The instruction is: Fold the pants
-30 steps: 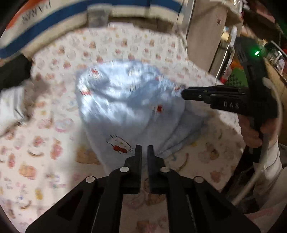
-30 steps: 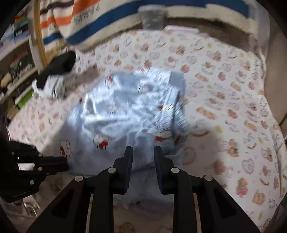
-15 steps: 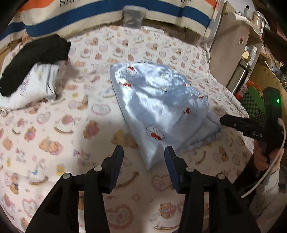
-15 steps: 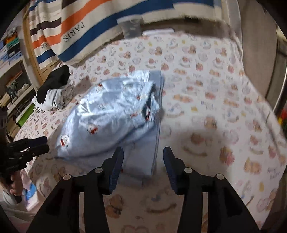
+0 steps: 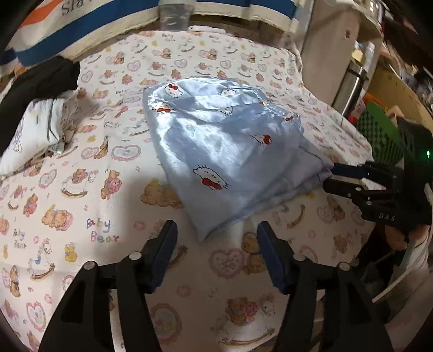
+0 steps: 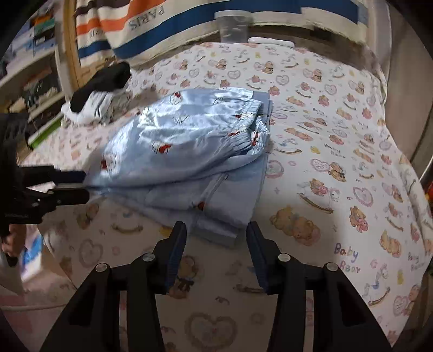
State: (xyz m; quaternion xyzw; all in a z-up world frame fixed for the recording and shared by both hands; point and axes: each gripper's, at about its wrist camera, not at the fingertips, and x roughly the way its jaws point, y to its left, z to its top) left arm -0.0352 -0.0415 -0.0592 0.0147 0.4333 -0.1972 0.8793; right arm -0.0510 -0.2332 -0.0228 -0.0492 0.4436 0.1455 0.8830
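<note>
While left gripper [image 5: 216,235] opens, pants [image 5: 224,146] corner lies just beyond fingers [image 5: 162,251].

Bed covered by a bear-and-heart print sheet [image 5: 113,189], with a black-and-white pile of clothes [image 5: 35,108] at its left edge, a striped blanket [image 6: 167,24] at its head, and shelving [image 6: 29,62] beyond.

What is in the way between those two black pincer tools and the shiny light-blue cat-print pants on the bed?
Nothing visible. Only bare teddy-bear sheet lies between the left gripper, jaws opening, and the folded shiny light-blue pants; the right gripper is likewise unobstructed.
</note>
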